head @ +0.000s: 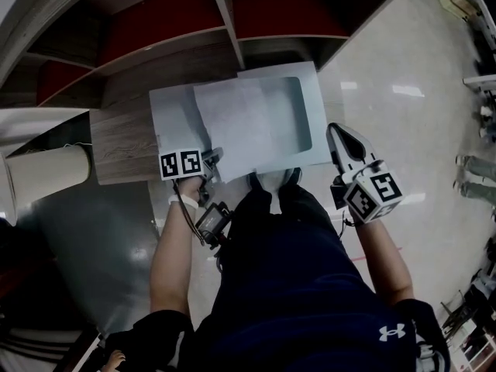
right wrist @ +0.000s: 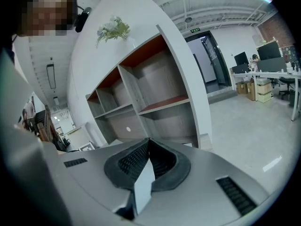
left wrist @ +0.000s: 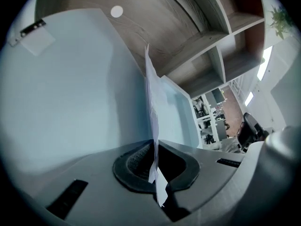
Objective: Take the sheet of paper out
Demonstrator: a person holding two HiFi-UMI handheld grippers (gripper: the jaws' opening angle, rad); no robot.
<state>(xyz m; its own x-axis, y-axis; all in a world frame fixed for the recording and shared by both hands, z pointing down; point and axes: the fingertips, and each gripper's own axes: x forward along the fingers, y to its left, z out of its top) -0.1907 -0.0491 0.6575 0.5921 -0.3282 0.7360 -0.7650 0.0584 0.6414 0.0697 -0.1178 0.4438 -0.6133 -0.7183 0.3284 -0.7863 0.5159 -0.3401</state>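
Left gripper view showed the left gripper (left wrist: 154, 149) with its fingers clamped on the near edge of the sheet of paper (left wrist: 151, 102), which rose edge-on from between them. Just beyond, the sheet lay across a pale blue folder (left wrist: 70, 93) resting on the wood-grain counter (left wrist: 155, 27), with open shelves (left wrist: 225, 46) behind. The right gripper (right wrist: 148, 142) hung just beside the folder's right edge, its fingers pressed together, with a small white flap (right wrist: 143, 185) showing near their base. What that flap was could not be told.
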